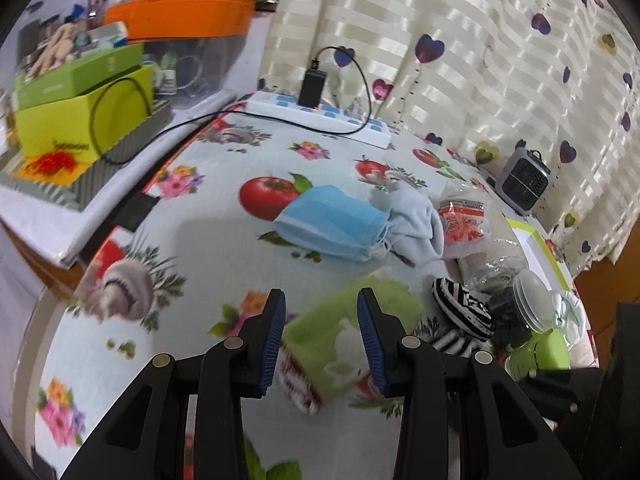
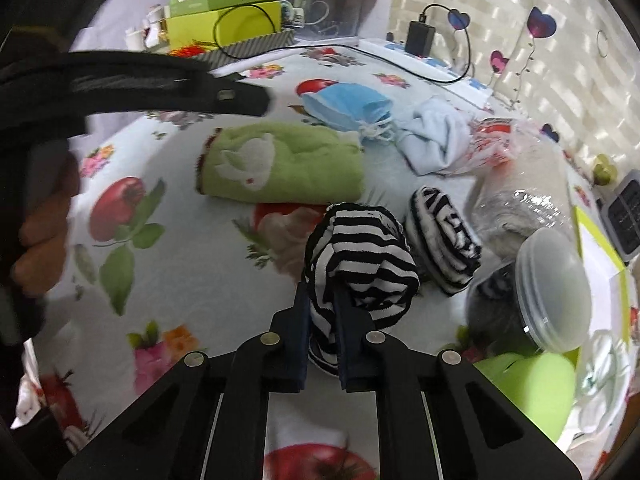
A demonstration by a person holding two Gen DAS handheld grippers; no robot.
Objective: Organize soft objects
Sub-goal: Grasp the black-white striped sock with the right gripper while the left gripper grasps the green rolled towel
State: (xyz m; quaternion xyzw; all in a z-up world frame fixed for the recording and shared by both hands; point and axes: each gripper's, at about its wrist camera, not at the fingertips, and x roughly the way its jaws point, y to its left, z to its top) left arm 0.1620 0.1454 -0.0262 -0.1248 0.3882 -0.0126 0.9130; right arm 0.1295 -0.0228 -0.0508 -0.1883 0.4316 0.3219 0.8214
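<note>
Sock (image 2: 360, 256), soft and light, bunches in my clenched right tongs (image 2: 322, 304); left tongs (image 1: 322, 336), released, should straddle the towel's (image 1: 352, 336) middle.

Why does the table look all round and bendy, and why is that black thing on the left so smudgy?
Both wrist views use fisheye lenses, so the tablecloth bulges. In the right wrist view the left gripper smears with motion blur; the striped sock stays sharp.

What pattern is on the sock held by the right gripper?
Black and white stripes on the sock; clearest in the right wrist view.
</note>
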